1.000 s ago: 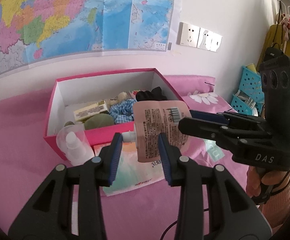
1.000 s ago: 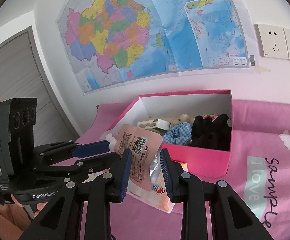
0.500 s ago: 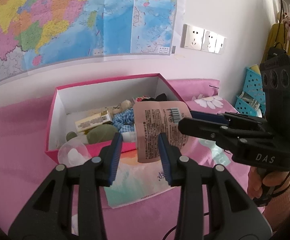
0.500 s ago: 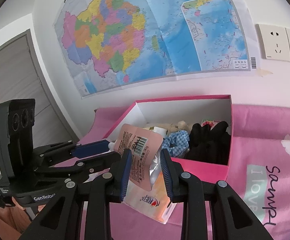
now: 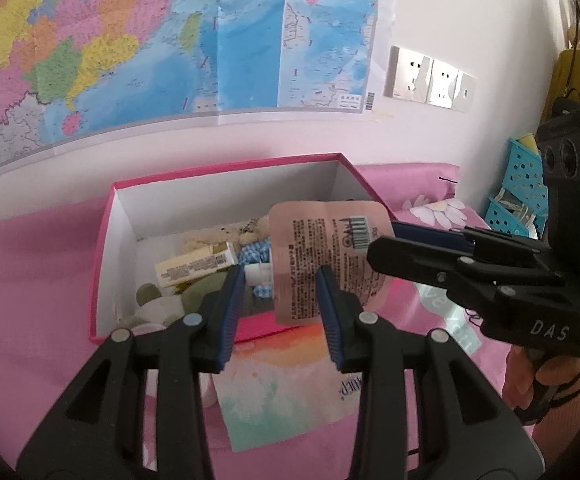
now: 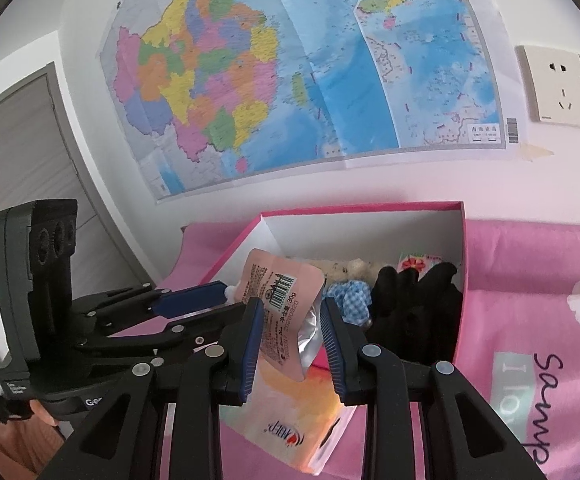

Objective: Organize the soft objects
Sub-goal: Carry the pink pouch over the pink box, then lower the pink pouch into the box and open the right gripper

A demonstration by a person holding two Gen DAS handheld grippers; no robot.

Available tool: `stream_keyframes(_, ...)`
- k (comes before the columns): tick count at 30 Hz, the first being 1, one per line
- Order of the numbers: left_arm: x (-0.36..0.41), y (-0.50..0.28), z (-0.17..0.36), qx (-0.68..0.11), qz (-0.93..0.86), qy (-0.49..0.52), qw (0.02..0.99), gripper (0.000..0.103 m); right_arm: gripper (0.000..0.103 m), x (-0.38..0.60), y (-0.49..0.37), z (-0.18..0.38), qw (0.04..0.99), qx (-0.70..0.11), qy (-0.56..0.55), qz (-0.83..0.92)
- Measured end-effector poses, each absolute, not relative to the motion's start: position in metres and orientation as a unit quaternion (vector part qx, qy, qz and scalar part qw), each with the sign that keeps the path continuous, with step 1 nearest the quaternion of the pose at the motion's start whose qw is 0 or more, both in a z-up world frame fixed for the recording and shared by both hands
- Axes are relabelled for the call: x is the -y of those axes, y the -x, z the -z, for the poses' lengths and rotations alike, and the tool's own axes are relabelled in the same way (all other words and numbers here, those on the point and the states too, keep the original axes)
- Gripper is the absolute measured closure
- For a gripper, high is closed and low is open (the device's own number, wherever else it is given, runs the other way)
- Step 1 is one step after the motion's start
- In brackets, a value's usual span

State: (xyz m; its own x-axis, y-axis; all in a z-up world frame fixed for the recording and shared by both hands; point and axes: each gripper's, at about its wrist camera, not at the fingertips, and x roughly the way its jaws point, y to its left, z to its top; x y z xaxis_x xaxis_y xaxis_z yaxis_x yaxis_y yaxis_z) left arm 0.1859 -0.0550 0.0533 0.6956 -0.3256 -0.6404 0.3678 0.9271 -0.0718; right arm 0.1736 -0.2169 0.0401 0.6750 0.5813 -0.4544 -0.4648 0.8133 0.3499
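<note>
A pink soft pouch with a barcode (image 5: 326,256) hangs in the air in front of the open pink box (image 5: 226,168). Both grippers meet at it. My left gripper (image 5: 280,312) holds the pouch by its white cap, and the pouch shows between the right gripper's (image 6: 292,334) blue pads in the right wrist view (image 6: 280,308). The right gripper's jaws sit close around the pouch. The box (image 6: 362,210) holds a blue checked cloth (image 6: 350,300), black gloves (image 6: 414,308), a small plush bear (image 5: 226,236) and a yellow carton (image 5: 196,266).
A tissue pack (image 5: 286,384) lies on the pink cloth just before the box, also seen in the right wrist view (image 6: 290,416). A map and wall sockets (image 5: 430,80) are behind. Blue baskets (image 5: 518,196) stand at the far right.
Both grippers have lifted the pouch and carried it toward the box, so more of the box's inside shows. The hold on the pouch looks the same.
</note>
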Motion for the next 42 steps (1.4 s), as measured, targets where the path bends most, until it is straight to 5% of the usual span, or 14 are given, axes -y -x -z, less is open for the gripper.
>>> stream_keyframes(42,0.060,-0.272,-0.042,-0.407,0.125,-0.012,0.904,0.065,0.072,0.209,-0.266,-0.020,0.902,-0.321,-0.144,-0.249)
